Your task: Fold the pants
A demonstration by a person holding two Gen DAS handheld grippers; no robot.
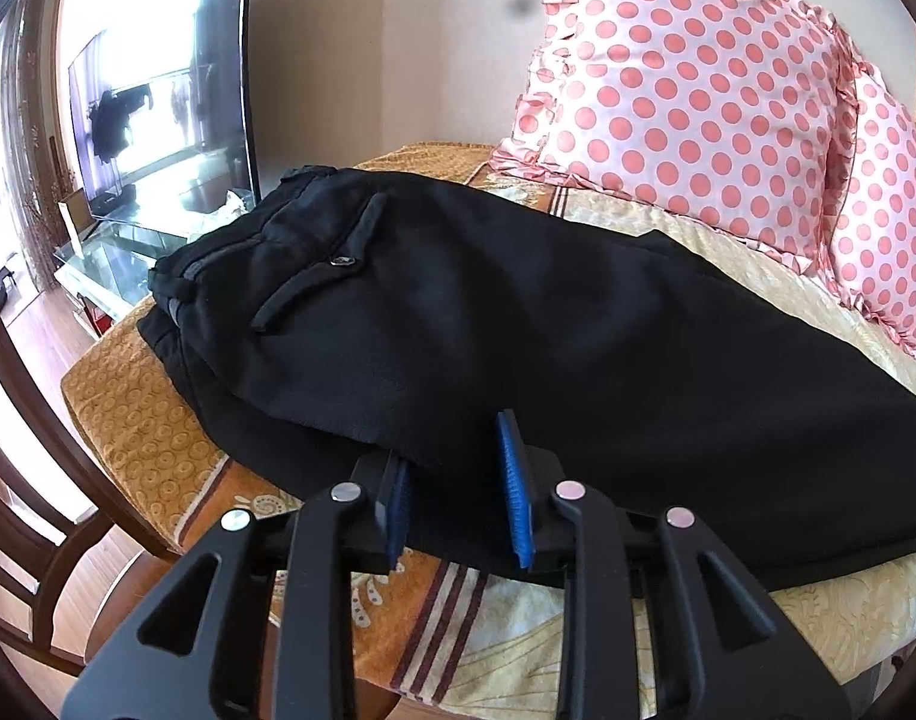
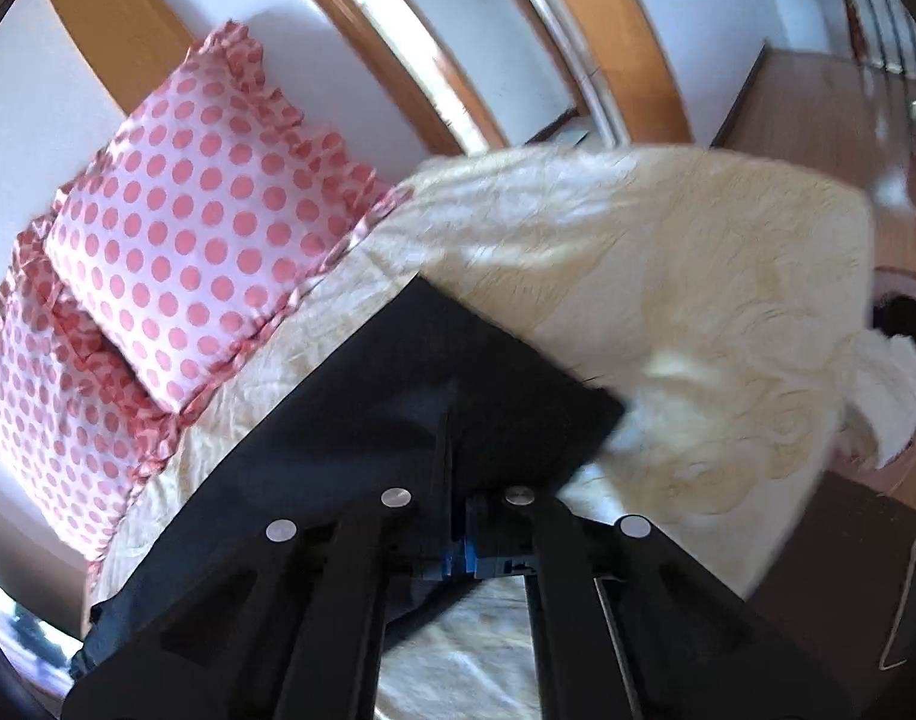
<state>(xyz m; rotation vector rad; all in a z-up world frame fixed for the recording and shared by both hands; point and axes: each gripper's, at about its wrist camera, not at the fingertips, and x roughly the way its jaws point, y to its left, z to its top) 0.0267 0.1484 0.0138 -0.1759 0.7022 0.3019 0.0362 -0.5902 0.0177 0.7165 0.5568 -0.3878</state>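
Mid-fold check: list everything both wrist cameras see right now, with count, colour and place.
Pants: one, black, laid across the bed, waistband toward the TV.
Pillows: two, white with pink polka dots, at the wall behind the pants.
Bedspread: one, cream and gold, under the pants.
TV: one, dark-framed, on a glass stand left of the bed.
Chair: one, dark wood, by the bed's near-left corner.
Left gripper: black, blue pads, open at the pants' near edge.
Right gripper: black, blue pads, shut on pants' hem end.

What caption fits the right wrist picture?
Right gripper pinches the black pants on the bed.
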